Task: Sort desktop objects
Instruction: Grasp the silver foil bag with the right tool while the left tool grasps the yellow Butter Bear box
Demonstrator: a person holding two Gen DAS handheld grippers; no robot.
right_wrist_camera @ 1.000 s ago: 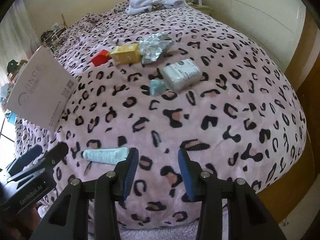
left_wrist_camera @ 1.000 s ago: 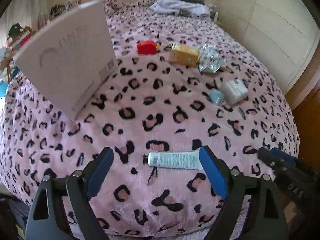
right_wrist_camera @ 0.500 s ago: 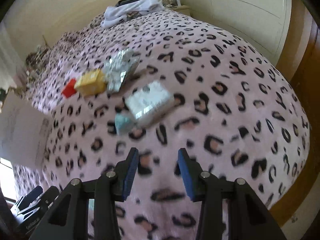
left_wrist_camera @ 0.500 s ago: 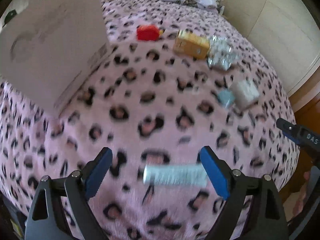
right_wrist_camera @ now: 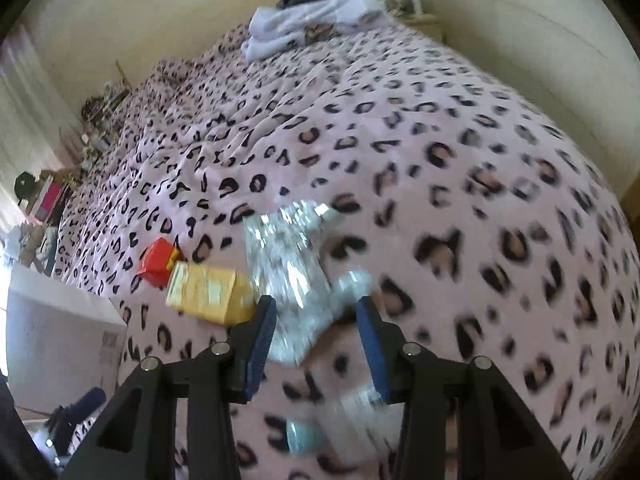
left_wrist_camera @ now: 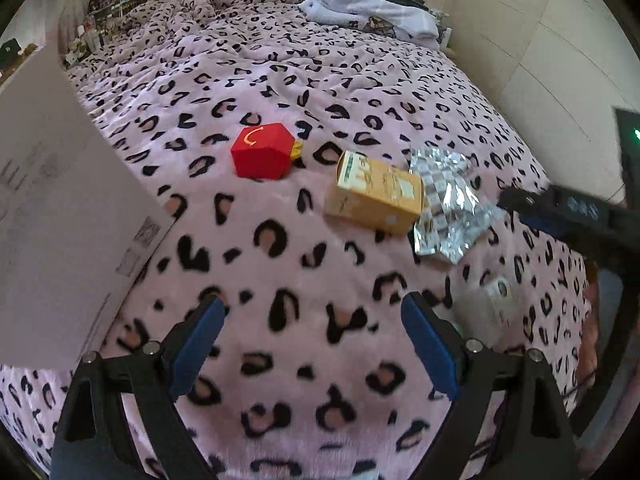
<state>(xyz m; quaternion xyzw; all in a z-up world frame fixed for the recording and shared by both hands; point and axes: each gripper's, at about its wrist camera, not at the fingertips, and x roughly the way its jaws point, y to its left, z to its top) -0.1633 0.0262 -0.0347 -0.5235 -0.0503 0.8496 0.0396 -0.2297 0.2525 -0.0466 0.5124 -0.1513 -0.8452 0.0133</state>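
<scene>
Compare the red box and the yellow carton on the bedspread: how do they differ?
The red box is smaller and has angled, faceted corners; the yellow carton is longer and plainly rectangular. The red box lies apart from other items, while the yellow carton touches the crumpled foil packs. Both rest on the leopard-print bedspread, ungrasped.

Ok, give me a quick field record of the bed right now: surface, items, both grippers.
surface: pink leopard-print blanket
red carton: lies left of the yellow box, apart from it
yellow box: on its side, against the foil packets
foil packets: crumpled heap right of the box
white box: at the left edge of the bed
left gripper: open, over bare blanket
right gripper: open, jaws either side of the foil packets; picture blurred
</scene>
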